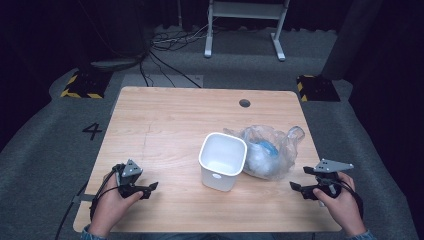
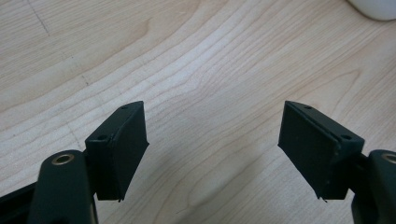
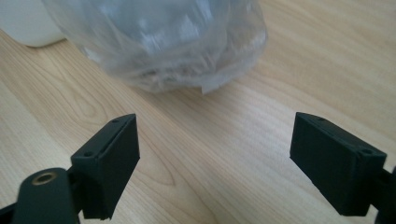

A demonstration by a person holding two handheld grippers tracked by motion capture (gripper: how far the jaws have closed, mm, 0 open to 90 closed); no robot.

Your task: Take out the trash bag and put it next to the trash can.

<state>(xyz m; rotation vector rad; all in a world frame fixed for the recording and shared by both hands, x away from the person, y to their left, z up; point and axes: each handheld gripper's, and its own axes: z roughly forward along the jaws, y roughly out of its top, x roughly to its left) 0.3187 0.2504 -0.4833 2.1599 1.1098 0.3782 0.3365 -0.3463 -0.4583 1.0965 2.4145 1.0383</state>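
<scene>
High view puts the crumpled clear plastic bag with something blue inside point(image 1: 267, 152) right of centre on the pale wooden surface point(image 1: 165, 120), touching the empty white square plastic tub point(image 1: 223, 160). Expect it to be light, soft and slippery; take hold at the knotted top, where the film bunches. Your left tool point(image 1: 148, 188) and right tool point(image 1: 299, 179) both stand spread and empty.

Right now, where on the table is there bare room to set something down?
The whole left half of the table is bare wood, from the far edge down to the left gripper. The far strip behind the white tub is free too. It is crowded right of centre, where the tub and plastic bag sit together near the right gripper.
</scene>
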